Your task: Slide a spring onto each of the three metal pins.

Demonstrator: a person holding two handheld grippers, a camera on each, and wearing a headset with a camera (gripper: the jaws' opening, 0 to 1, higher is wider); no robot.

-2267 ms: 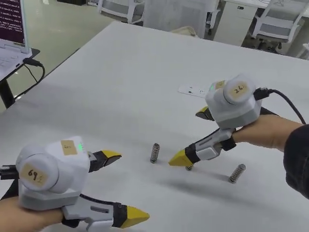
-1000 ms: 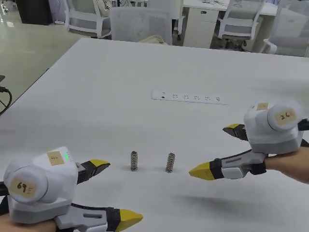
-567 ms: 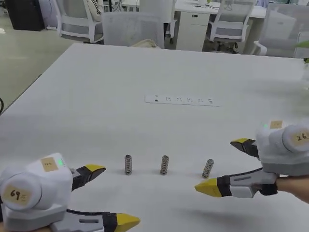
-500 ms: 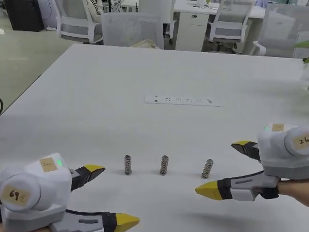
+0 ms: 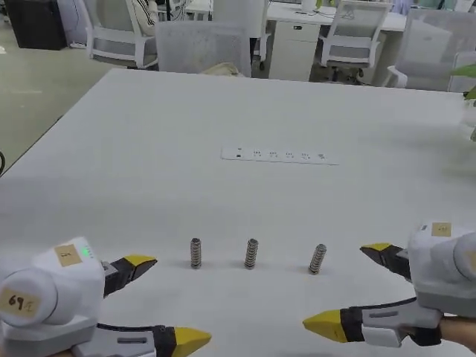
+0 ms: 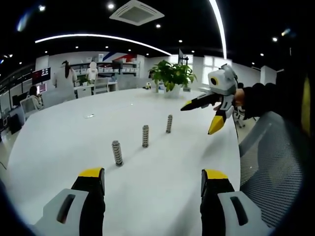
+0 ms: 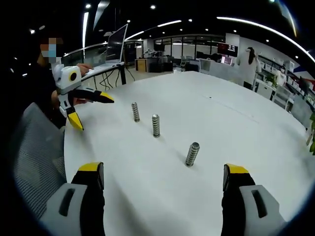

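In the head view, three springs (image 5: 251, 253) stand upright in a row on the bench (image 5: 223, 104), likely already seated on their pins, with a power strip (image 5: 279, 155) well beyond. In the left gripper view our left gripper (image 6: 152, 177) faces the row with jaws open and empty. In the right gripper view our right gripper (image 7: 162, 172) does likewise, nothing between.

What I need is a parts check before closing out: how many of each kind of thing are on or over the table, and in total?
Upright springs: 3
Power strip: 1
Grippers, jaws open: 2, left gripper and right gripper
Total: 6
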